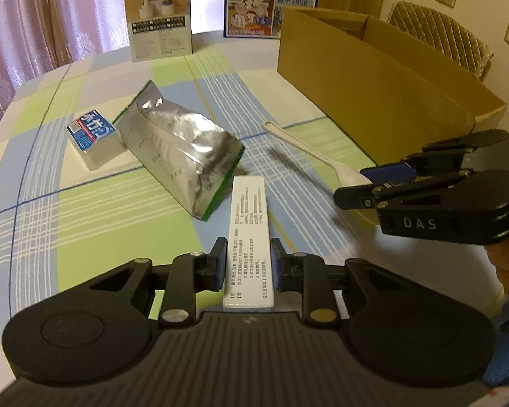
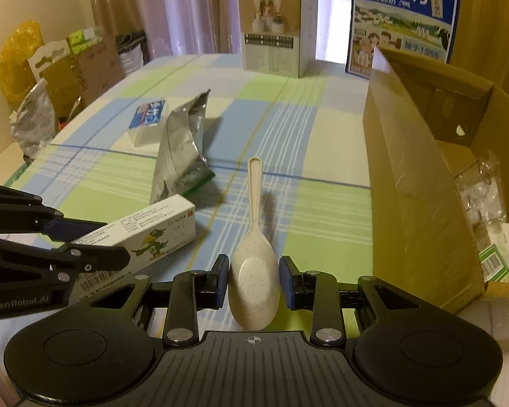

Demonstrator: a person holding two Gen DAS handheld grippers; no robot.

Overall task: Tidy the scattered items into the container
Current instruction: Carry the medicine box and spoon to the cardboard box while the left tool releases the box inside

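Spoon (image 2: 254,264) clamped in right tongs (image 2: 253,281); white carton (image 1: 249,237) in left tongs (image 1: 248,264).

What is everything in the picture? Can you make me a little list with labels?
left gripper: shut on the long white medicine box
right gripper: shut on the bowl of the beige rice spoon, handle pointing away
still on table: silver foil bag, small blue-and-white box
container: open cardboard box to the right, some packets already inside
far edge: standing tan carton, blue milk carton
surface: checked green, blue and white tablecloth
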